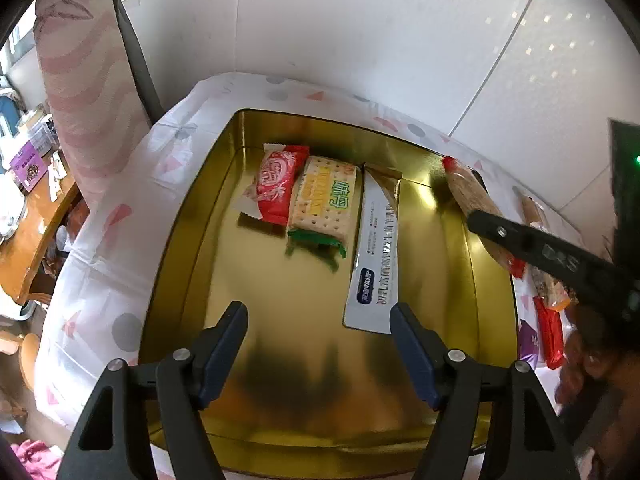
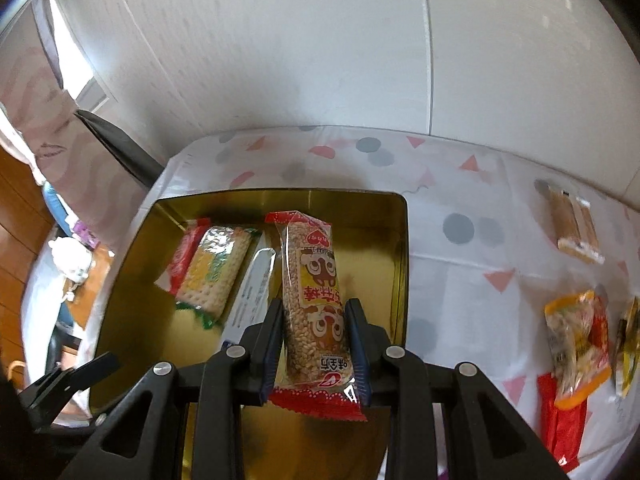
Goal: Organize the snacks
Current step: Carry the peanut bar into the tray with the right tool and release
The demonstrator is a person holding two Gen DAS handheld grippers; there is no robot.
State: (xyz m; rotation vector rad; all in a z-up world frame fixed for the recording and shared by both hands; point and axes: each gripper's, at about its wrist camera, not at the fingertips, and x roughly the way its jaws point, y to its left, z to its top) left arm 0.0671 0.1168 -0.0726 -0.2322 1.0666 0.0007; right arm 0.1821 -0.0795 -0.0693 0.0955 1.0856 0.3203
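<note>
A gold tin (image 1: pixel 192 220) (image 2: pixel 400 248) sits on the patterned tablecloth. In it lie a red snack pack (image 1: pixel 276 184) (image 2: pixel 182 256), a cracker pack (image 1: pixel 324 200) (image 2: pixel 214 268) and a long white packet (image 1: pixel 374 248) (image 2: pixel 252 284), side by side at the far end. My left gripper (image 1: pixel 318 316) is open and empty above the tin's near half. My right gripper (image 2: pixel 314 308) is shut on a puffed-rice bar pack (image 2: pixel 310 280) and holds it over the tin's right side; the bar also shows in the left wrist view (image 1: pixel 476 204).
Loose snacks lie on the cloth right of the tin: a wafer pack (image 2: pixel 574 224), a peanut bag (image 2: pixel 576 340), a red pack (image 2: pixel 560 428), a yellow pack (image 2: pixel 628 352). A white wall stands behind. A chair (image 2: pixel 116 140) and curtain (image 1: pixel 84 92) are at left.
</note>
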